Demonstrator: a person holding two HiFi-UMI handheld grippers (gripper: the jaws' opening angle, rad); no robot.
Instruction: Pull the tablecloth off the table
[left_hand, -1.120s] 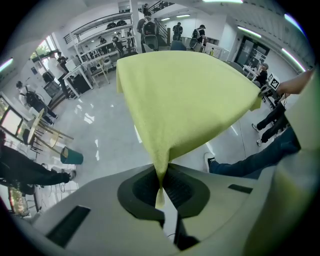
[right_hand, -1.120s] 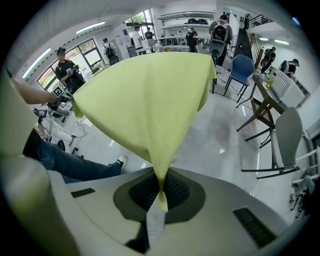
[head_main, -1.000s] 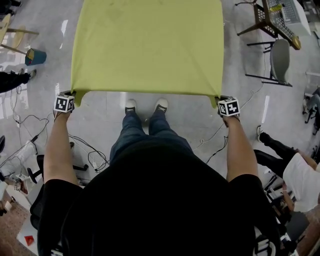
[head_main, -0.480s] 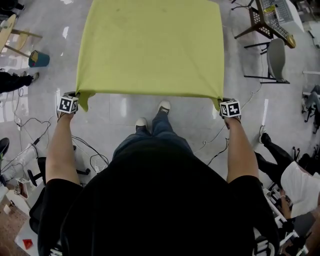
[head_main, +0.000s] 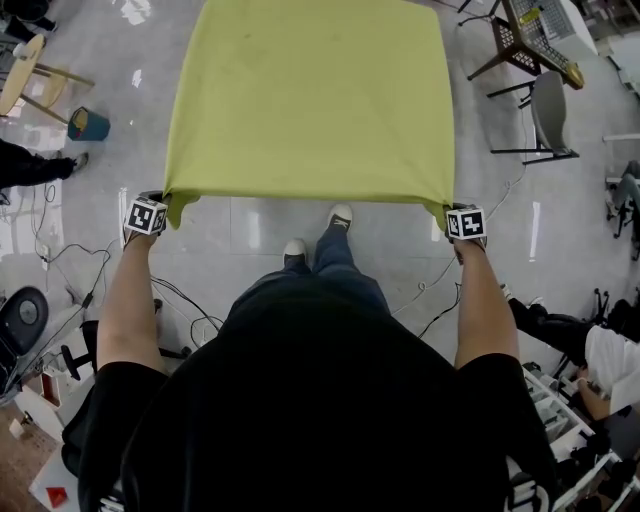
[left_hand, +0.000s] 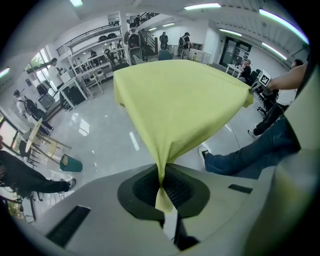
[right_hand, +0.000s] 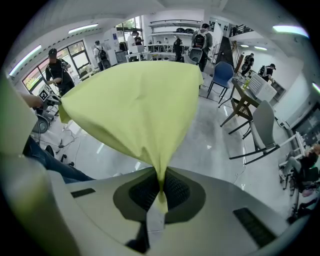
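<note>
A yellow-green tablecloth (head_main: 310, 90) stretches flat and taut ahead of me, held up by its two near corners. My left gripper (head_main: 152, 203) is shut on the near left corner (left_hand: 161, 180), the cloth pinched between its black pads. My right gripper (head_main: 458, 212) is shut on the near right corner (right_hand: 161, 187) in the same way. From each gripper view the tablecloth (left_hand: 180, 100) fans out from the jaws towards the other hand. The table itself is hidden beneath the tablecloth (right_hand: 135, 110).
Glossy floor with cables (head_main: 60, 250) at the left. A teal bucket (head_main: 88, 125) and a round stool (head_main: 30, 75) stand far left. A grey chair (head_main: 548, 105) and a wooden rack (head_main: 530, 40) stand at the right. My feet (head_main: 318, 232) are below the cloth's near edge. People stand around.
The cloth and both grippers sit further right and lower in the head view than a second ago. My feet have shifted in a step. Both grips stay the same.
</note>
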